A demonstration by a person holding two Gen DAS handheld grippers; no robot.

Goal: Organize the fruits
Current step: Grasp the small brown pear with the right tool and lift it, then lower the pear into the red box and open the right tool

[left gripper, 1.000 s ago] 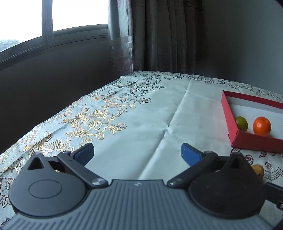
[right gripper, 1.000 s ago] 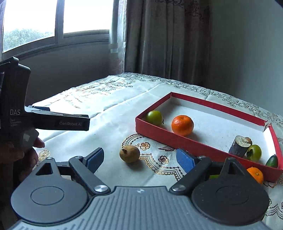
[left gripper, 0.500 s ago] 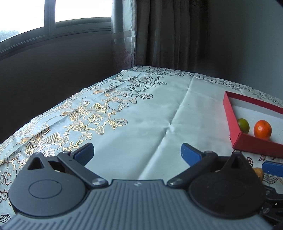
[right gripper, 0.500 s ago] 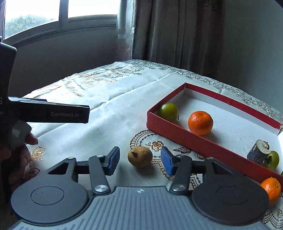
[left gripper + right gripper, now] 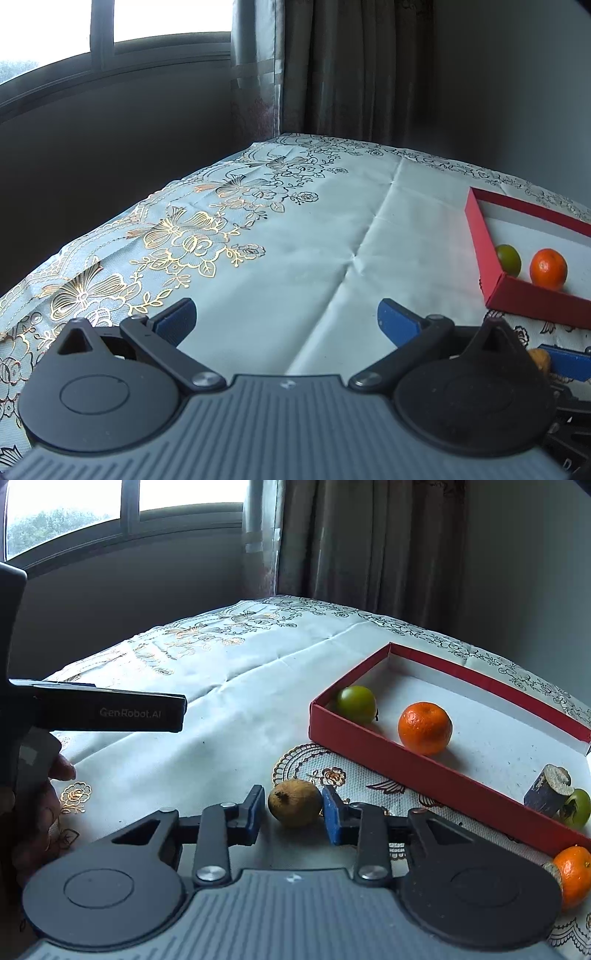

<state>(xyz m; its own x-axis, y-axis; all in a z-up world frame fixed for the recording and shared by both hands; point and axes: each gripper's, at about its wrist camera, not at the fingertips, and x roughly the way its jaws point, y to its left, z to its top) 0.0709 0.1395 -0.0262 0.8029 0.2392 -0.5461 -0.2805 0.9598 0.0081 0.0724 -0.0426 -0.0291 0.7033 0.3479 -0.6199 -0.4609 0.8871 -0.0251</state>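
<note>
The right gripper (image 5: pixel 293 814) has just been closing, and its blue pads now stand against both sides of a brown fruit (image 5: pixel 295 802) that rests on the tablecloth (image 5: pixel 229 686). The right-hand pad (image 5: pixel 331 818) touches the fruit's flank; the left-hand pad (image 5: pixel 253 812) sits at its other side, with contact there appearing made but hard to confirm. The fruit lies just in front of the near wall of the red box (image 5: pixel 406 764), outside it, on a round embroidered patch of the cloth.

Inside the box, at its near left corner, lies a green fruit (image 5: pixel 356 703), and just right of that an orange (image 5: pixel 424 728). Further right along the same near wall, inside, stands a dark cut stub (image 5: pixel 546 790), tilted, touching a second green fruit (image 5: pixel 576 808). A second orange (image 5: pixel 572 875) lies outside the box, before its near wall at the right end.

The left gripper (image 5: pixel 286 321) hangs over bare tablecloth well to the left of the box, its jaws spread wide with nothing between them. In the right wrist view its dark body shows at the left edge, held by a hand (image 5: pixel 33 812). In the left wrist view a sliver of the brown fruit (image 5: pixel 540 358) shows beside a blue pad of the right gripper.
</note>
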